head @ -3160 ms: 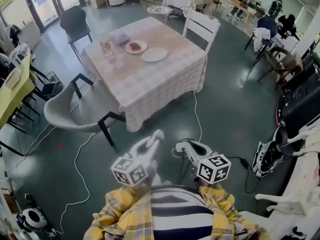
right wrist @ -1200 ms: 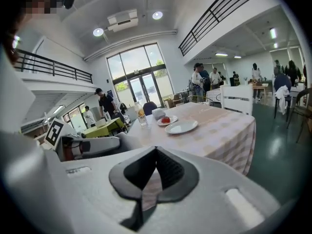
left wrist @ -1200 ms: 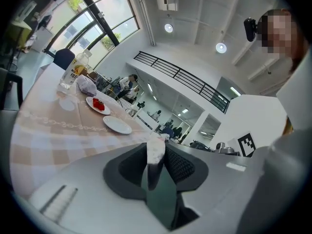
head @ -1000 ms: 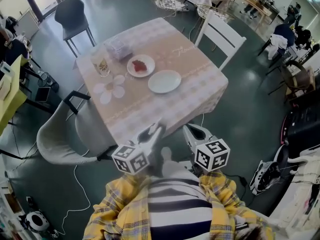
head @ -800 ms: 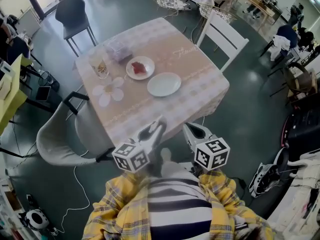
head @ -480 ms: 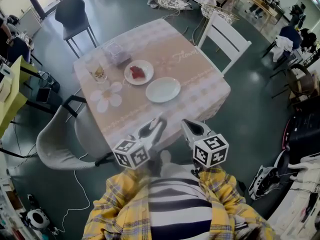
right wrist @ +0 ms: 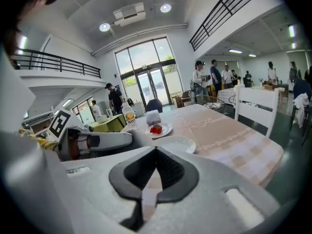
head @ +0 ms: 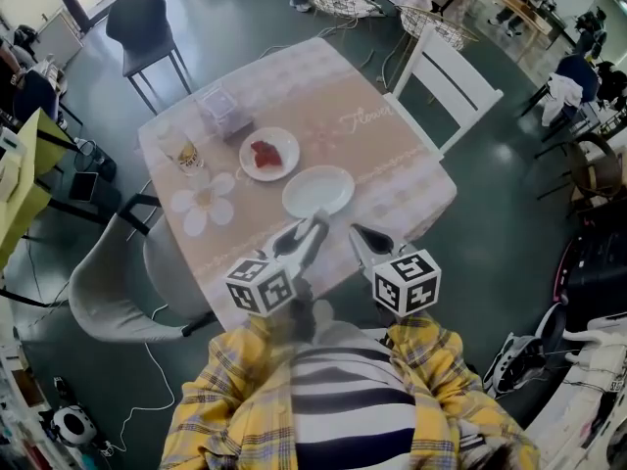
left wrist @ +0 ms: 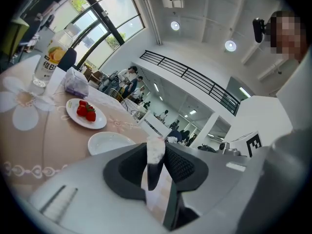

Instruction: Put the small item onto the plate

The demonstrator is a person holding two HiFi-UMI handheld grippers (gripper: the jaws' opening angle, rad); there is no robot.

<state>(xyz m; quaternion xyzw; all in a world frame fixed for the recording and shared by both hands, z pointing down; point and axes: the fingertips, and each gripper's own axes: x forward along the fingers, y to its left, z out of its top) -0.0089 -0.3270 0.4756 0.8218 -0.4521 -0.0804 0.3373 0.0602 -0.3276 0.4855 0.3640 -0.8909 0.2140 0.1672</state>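
Compared with three seconds back, the person has walked right up to the table [head: 392, 150]. The left gripper [head: 316, 225] and right gripper [head: 354, 231] now reach over its near edge, when before they hung over bare floor well short of it. Both sets of jaws are pinched together with nothing between them, and each gripper view shows that pretty clearly. Taking the empty plate [head: 318, 192] as the reference, the two gripper tips sit just on the near side of it. The strawberries [head: 265, 154] are on a second plate [head: 286, 141] just beyond the empty plate and to its left, the two plates close but not touching. Further left of the empty plate there's a drink bottle [head: 182, 153] with a tissue pack [head: 220, 111] beyond it, plus a flower-shaped mat [head: 203, 204] nearer the front. A white chair [head: 446, 76] stands at the table's far right side, well away from the empty plate.
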